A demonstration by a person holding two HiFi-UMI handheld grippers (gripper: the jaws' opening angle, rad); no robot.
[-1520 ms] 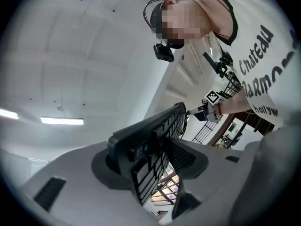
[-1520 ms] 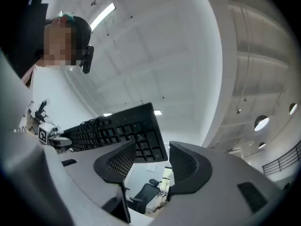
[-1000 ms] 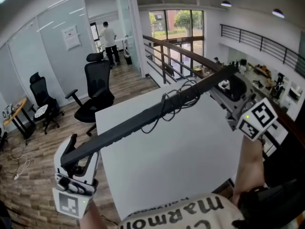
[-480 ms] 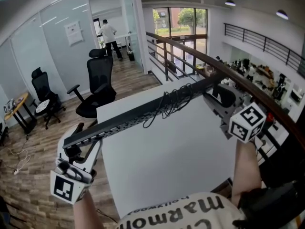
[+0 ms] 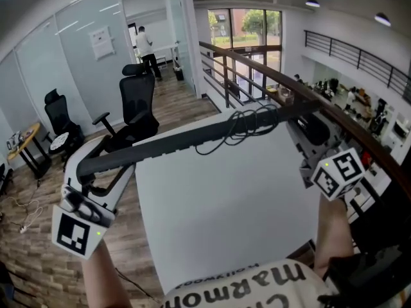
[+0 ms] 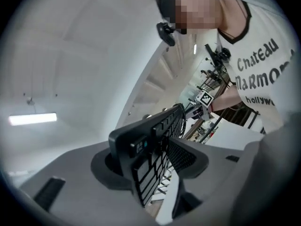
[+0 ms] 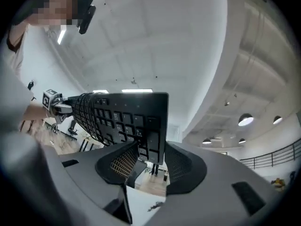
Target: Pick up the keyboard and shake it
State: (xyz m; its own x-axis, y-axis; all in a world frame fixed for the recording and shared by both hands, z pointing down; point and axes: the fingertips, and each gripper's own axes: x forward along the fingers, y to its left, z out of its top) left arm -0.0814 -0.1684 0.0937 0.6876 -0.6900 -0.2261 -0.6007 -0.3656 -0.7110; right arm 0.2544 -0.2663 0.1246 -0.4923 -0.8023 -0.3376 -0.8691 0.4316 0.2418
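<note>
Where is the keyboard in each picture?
Head view: keyboard slants across the middle, left end lower, right end higher.
Left gripper view: keyboard end-on at centre, between the jaws.
Right gripper view: keyboard at centre, keys facing the camera.
Shared landmark: the coiled cable wrapped round it.

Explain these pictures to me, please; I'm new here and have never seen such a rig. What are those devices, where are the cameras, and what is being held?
There is no robot: a person holds a two-fingered gripper in each hand. One picture comes from a camera on the person's head, looking down. The other two come from cameras riding on the grippers. The left gripper and the right gripper each clamp one end of a black keyboard, held up above a white table, with its cable bunched on it. The right gripper's fingers have just been closing on their end.
</note>
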